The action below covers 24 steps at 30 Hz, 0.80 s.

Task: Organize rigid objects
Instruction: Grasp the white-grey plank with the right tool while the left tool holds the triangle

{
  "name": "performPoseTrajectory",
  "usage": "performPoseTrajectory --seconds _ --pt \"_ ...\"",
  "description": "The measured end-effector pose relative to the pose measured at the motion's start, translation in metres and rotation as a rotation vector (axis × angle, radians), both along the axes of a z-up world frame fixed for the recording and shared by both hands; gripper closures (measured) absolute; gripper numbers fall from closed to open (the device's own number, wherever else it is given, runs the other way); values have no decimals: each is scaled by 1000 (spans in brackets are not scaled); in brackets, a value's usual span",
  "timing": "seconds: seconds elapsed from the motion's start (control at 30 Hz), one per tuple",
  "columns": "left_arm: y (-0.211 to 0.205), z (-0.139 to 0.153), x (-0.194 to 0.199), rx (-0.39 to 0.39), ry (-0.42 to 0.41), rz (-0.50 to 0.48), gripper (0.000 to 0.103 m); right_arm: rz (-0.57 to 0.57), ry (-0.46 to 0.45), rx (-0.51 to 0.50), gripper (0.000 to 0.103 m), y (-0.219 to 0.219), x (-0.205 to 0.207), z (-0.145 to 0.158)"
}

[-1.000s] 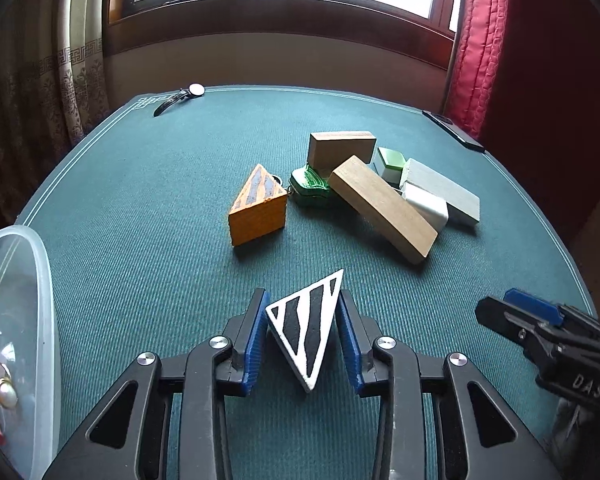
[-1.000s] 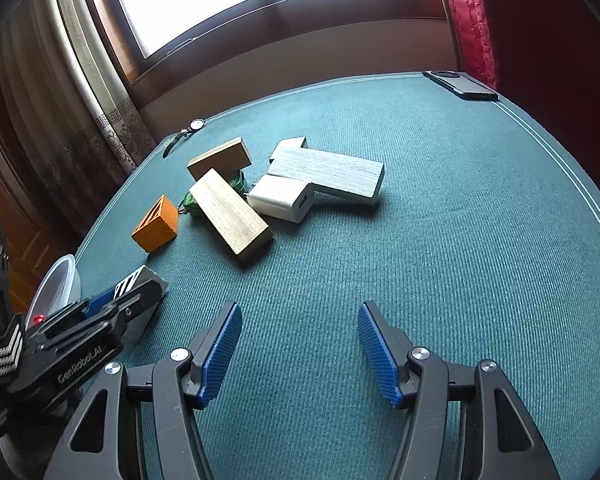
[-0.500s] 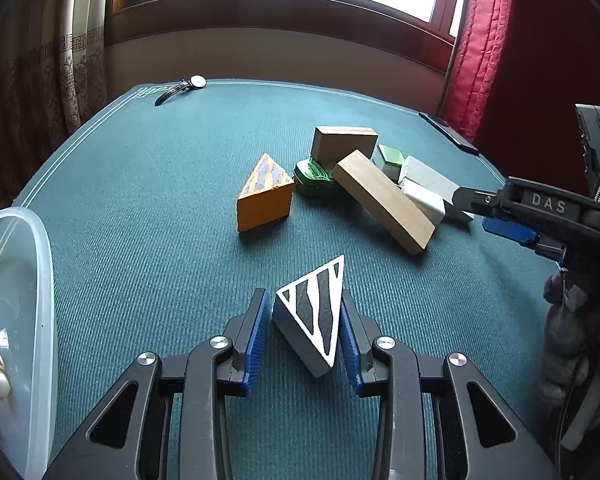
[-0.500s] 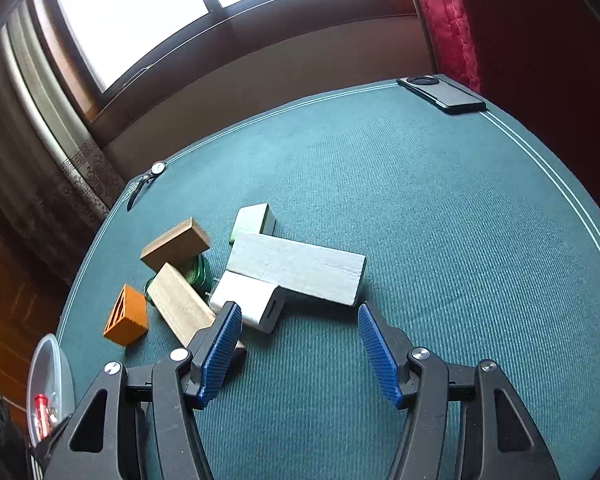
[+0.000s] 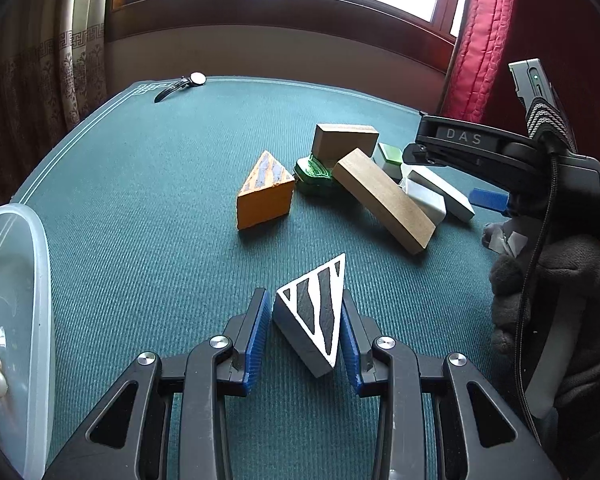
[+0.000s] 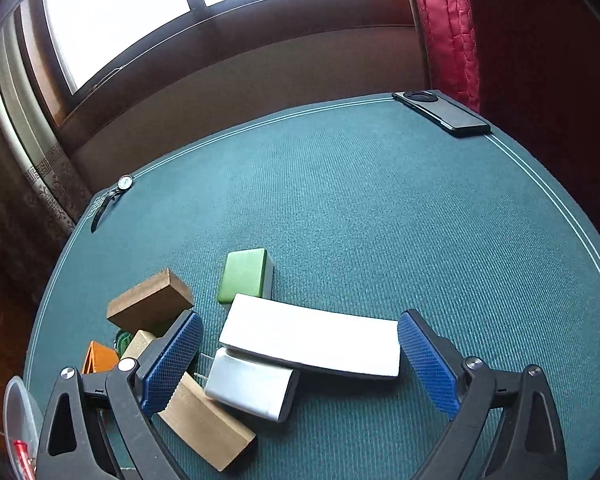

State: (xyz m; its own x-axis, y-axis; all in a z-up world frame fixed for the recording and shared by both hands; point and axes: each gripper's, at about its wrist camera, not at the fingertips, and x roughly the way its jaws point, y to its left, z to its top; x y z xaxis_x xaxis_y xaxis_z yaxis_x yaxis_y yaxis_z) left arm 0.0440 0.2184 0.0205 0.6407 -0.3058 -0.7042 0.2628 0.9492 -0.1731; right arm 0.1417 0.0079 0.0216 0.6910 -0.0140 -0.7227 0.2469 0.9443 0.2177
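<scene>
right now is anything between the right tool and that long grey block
Nothing visible. The right tool is open, its fingers straddling the long grey block; the small white block lies under its left end.

On the green felt table (image 5: 140,184), the left gripper (image 5: 304,332) has its blue-padded fingers (image 5: 256,332) around a grey triangular block with a black-and-white striped top (image 5: 314,314). Beyond it sits an orange wedge block with dark stripes (image 5: 264,196), beside a pile of wooden, green and pale grey blocks (image 5: 380,188). The right gripper (image 5: 488,200), held in a grey-gloved hand (image 5: 552,292), reaches over that pile. A clear plastic tub (image 5: 28,300) stands at the left edge.
</scene>
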Motion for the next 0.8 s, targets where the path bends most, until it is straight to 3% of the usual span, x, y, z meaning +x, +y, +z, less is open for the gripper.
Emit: performPoseTrajectory --seconds 0.07,0.13,0.23,0.4,0.5,0.57,0.8 --pt "0 0 0 2 0 0 68 -7 12 -10 7 -1 2 -3" --pt "-1 0 0 5 0 0 68 -14 48 -14 21 -5 3 -10" --pt "-1 0 1 9 0 0 68 13 20 -10 28 -10 -5 -10" --pt "-4 -1 1 24 -3 2 68 36 0 -12 32 -18 -21 -11" --pt "-6 0 1 35 -5 3 68 40 2 -36 30 -21 -27 -12" --pt "-7 -1 0 42 -6 4 68 31 7 -38 22 -21 -28 -11" --pt "-5 -1 1 37 -6 4 68 12 12 38 4 -16 -16 -8"
